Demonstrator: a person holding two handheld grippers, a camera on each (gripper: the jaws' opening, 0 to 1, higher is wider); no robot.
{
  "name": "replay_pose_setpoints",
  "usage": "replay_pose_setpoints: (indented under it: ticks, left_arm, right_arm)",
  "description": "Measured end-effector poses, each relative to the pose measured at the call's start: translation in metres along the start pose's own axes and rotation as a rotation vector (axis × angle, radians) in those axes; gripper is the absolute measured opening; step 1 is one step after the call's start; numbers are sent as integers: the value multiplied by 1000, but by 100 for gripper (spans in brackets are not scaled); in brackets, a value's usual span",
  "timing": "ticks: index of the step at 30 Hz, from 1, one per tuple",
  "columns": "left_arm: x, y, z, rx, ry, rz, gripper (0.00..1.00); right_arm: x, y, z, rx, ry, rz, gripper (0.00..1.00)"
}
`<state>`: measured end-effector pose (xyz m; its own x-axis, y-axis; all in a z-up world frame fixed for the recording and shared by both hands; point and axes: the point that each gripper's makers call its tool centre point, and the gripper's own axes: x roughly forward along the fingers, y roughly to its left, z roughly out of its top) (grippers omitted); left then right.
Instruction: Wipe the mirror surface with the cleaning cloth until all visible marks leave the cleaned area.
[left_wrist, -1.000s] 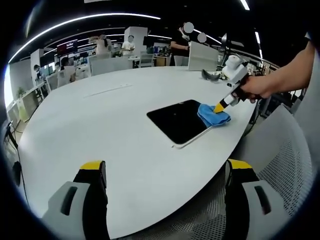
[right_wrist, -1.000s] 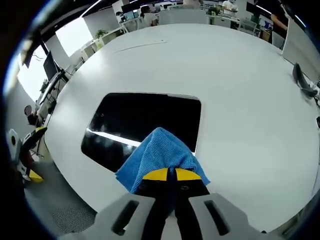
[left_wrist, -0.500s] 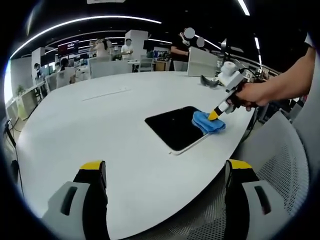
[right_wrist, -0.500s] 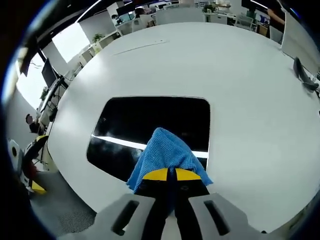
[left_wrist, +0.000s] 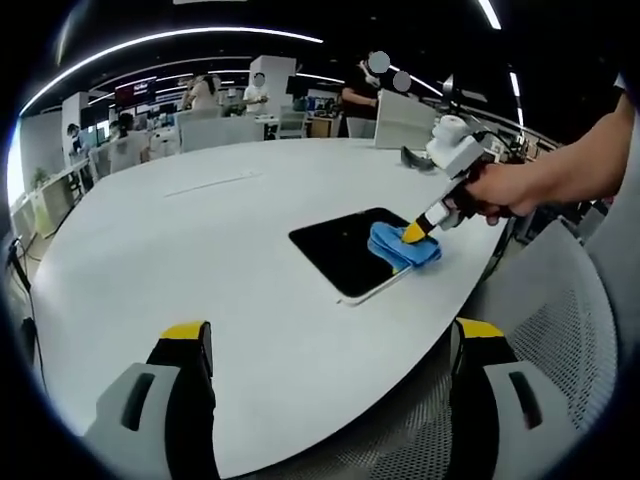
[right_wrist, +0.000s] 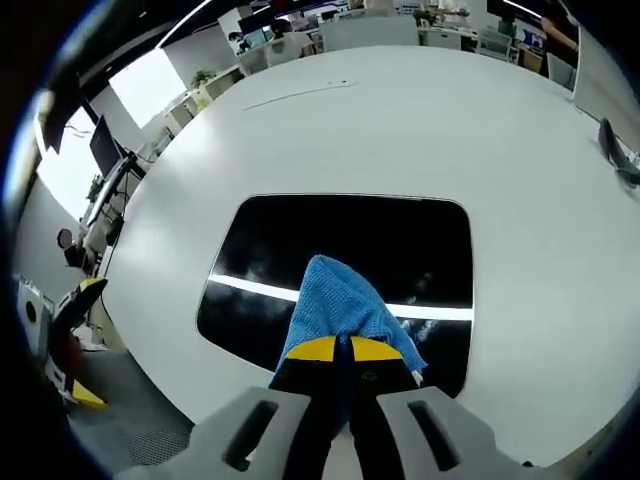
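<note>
The right gripper (right_wrist: 343, 352) has its yellow-tipped jaws clenched on a blue cleaning cloth (right_wrist: 335, 307), which is pressed onto the dark mirror (right_wrist: 340, 250) lying flat on the white table (right_wrist: 400, 120). In the left gripper view the mirror (left_wrist: 345, 245) sits near the table's right edge, the cloth (left_wrist: 398, 247) on its right part, held by the right gripper (left_wrist: 415, 232) in a person's hand (left_wrist: 495, 192). The left gripper (left_wrist: 330, 335) hovers over the near table edge, jaws released and wide apart, well away from the mirror.
</note>
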<state>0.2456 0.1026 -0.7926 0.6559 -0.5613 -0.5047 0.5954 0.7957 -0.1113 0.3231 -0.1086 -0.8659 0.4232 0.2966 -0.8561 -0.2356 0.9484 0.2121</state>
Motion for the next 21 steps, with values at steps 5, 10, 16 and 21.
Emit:
replay_pose_setpoints:
  ticks: [5, 10, 16, 21]
  left_arm:
    - [-1, 0, 3, 24, -13, 4, 99]
    - [0, 0, 4, 12, -20, -3, 99]
    - [0, -1, 4, 2, -20, -11, 99]
    - [1, -2, 2, 1, -12, -14, 99]
  right_arm:
    - [2, 5, 1, -2, -4, -11, 0]
    - [4, 10, 2, 8, -5, 7, 0]
    - [7, 18, 4, -9, 3, 10, 0]
    - [12, 36, 4, -17, 13, 34, 0]
